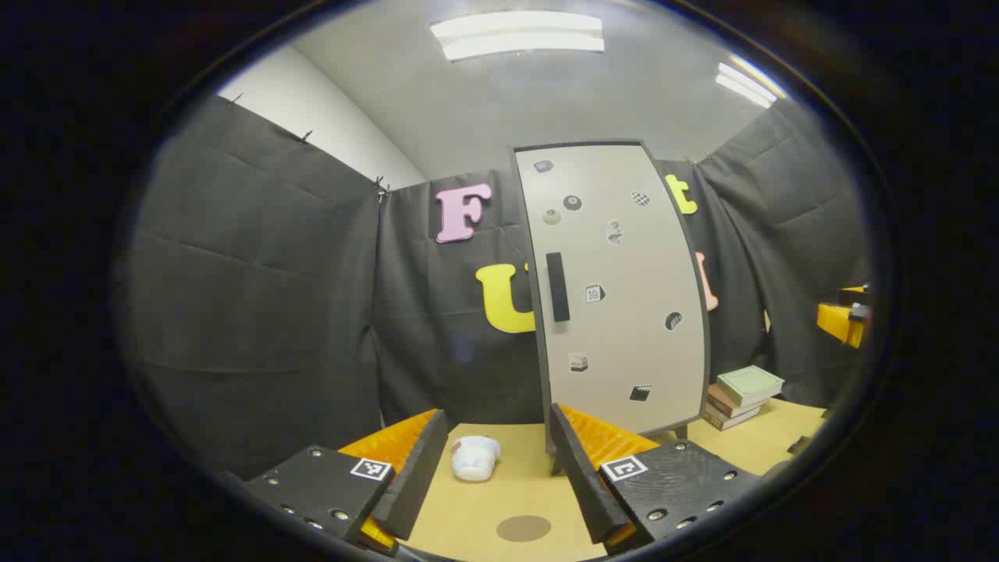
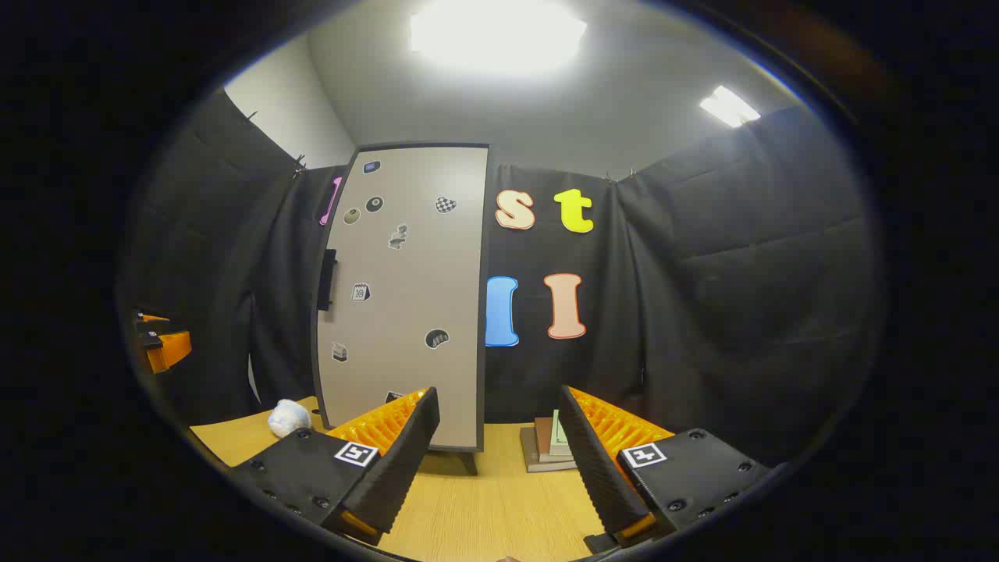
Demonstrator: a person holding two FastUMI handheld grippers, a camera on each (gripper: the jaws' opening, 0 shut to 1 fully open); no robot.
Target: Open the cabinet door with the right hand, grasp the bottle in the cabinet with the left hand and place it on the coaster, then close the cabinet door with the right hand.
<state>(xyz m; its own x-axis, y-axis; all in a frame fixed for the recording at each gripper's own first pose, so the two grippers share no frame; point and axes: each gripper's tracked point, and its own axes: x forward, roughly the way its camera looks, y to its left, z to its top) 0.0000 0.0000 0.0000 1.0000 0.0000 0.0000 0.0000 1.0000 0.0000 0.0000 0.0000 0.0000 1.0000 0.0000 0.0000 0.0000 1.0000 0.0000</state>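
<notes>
Tall grey cabinet (image 1: pixel 616 289) w/ door shut, stickers too small to read, bottle presumably hidden inside, round brown coaster (image 1: pixel 524 528) lying in front, left gripper (image 1: pixel 499 460) & right gripper (image 2: pixel 495 445) both hovering w/ ribbed fingers spread, holding nothing, books (image 1: pixel 741 396) stacked beside cabinet.

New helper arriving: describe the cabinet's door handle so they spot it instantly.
Find the tall pale cabinet standing on the wooden table against the black cloth. On its closed door, near the left edge at mid-height, sits the handle: a dark upright bar, unlike the small stickers scattered around it.

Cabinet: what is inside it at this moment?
Cannot be seen: the cabinet door is closed and covers the interior, so any bottle is hidden. Both grippers, left and right, are open.
</notes>
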